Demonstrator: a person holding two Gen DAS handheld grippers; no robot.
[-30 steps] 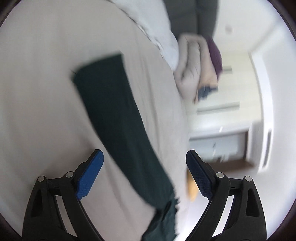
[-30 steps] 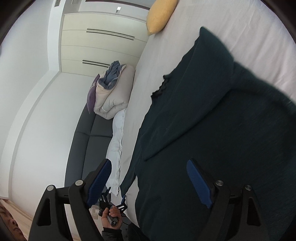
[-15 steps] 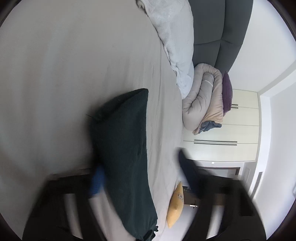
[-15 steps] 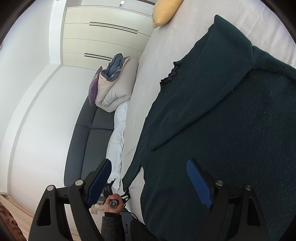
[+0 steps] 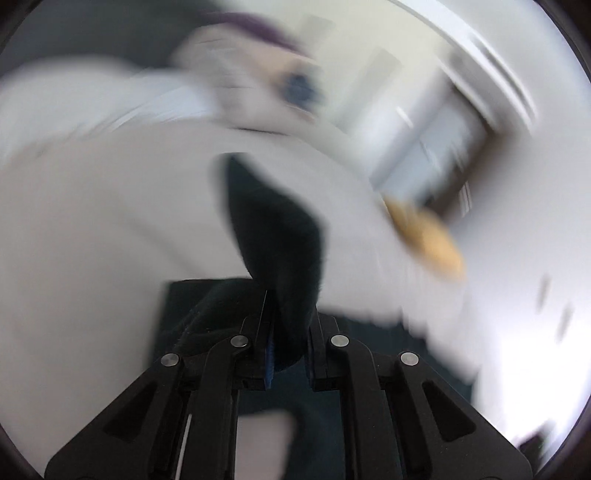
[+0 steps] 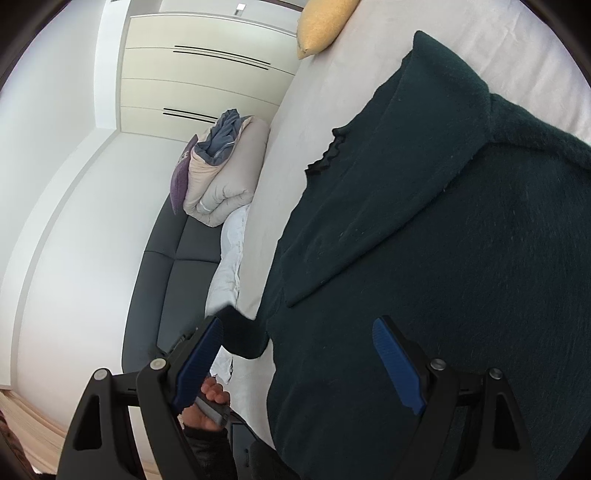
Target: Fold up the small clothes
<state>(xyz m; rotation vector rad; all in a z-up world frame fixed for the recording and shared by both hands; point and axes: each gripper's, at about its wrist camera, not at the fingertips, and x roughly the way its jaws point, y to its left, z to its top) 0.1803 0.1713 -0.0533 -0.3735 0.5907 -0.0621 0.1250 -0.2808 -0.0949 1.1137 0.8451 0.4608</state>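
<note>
A dark green knit sweater (image 6: 424,258) lies spread on the white bed (image 6: 317,110), one sleeve folded across its body. My right gripper (image 6: 299,354) is open just above the sweater's near part, holding nothing. In the blurred left wrist view my left gripper (image 5: 290,343) is shut on a dark sleeve (image 5: 273,229) of the sweater, which runs up and away from the fingers over the bed sheet (image 5: 110,229). In the right wrist view that held sleeve end (image 6: 240,336) shows at the bed's edge by the person's hand (image 6: 210,402).
A yellow cushion (image 6: 321,26) lies at the bed's far end. A rolled beige duvet with a purple pillow (image 6: 218,184) sits on a dark grey sofa (image 6: 170,280) beside the bed, with a white quilt (image 6: 229,258). Cream wardrobe doors (image 6: 207,81) stand behind.
My left gripper went from open above the sleeve to shut on it and is moving fast, blurring its view. My right gripper stayed open and drifted slightly over the sweater.
</note>
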